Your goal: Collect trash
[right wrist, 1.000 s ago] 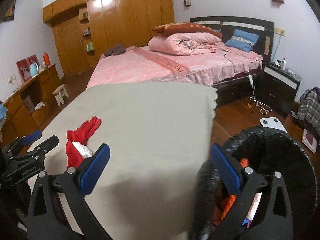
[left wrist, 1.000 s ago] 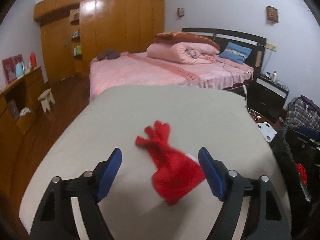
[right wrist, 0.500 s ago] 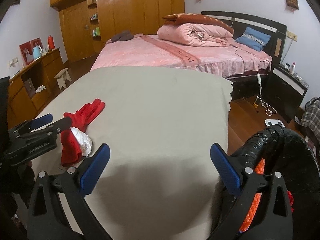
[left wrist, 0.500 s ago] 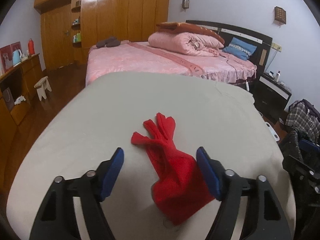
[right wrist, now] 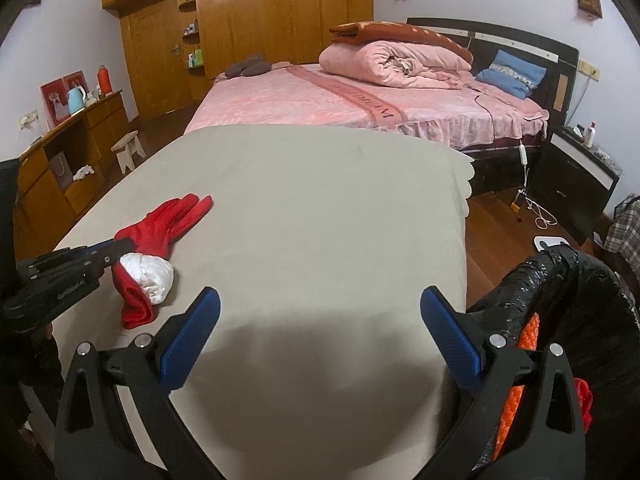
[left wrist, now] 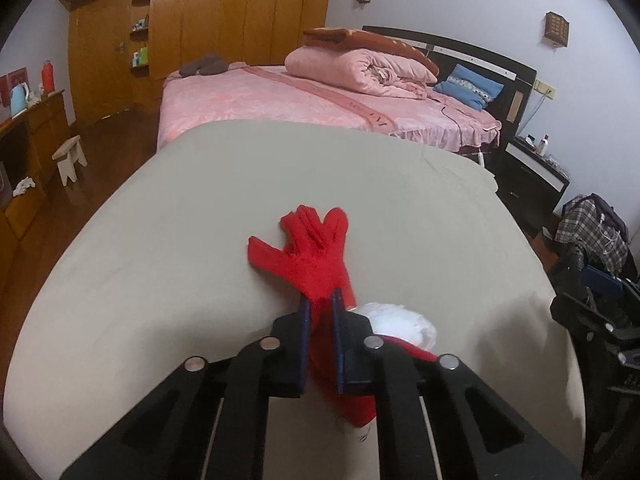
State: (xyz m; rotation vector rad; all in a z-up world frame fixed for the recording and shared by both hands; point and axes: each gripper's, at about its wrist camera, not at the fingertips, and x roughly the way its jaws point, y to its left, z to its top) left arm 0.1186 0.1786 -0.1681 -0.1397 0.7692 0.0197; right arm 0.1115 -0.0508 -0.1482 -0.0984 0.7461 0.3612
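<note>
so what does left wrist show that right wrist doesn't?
Left wrist only: the left gripper up close, its blue pads pinching the red glove, and bags at far right.
Right wrist only: the right gripper open over bare cloth, and the black-lined trash bin.
Both: glove, white wad, beige table cloth, pink bed.

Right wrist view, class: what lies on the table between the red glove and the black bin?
Only bare beige cloth lies between the glove and the bin.
</note>
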